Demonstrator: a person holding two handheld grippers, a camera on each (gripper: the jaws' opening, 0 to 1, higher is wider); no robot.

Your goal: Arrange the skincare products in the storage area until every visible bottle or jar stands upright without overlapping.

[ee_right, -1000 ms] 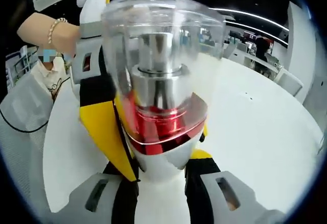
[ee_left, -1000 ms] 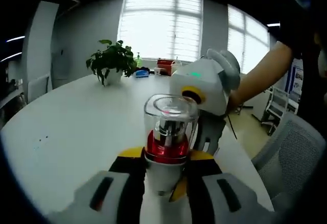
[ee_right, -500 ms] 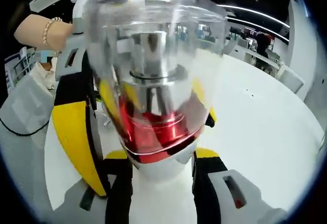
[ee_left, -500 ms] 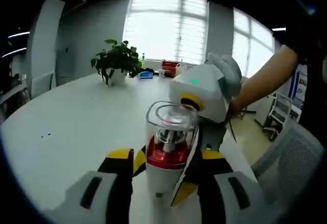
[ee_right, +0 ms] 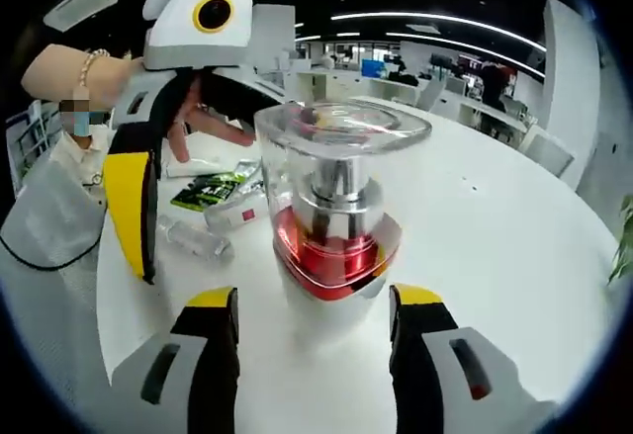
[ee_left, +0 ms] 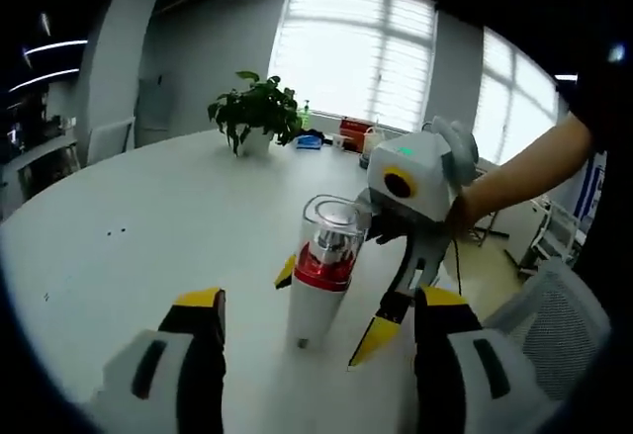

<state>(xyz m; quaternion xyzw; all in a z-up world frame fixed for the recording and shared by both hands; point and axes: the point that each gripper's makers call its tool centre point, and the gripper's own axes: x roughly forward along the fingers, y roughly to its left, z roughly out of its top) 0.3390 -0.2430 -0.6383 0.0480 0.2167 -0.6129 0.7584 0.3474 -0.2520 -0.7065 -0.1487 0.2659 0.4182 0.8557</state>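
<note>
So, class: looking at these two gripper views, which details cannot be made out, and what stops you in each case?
- Bottle base: in the right gripper view, cut off between the right gripper and its jaws.
- Packets on the table: print too small, partly behind the left gripper.
- Items by the plant: in the left gripper view, too small and distant.
- Any label on the bottle: none legible in either view.

Open-plan office: white meeting table [ee_left: 129, 226], mesh chair [ee_left: 554, 335], potted plant [ee_left: 259, 113], rows of desks [ee_right: 425, 83]
</note>
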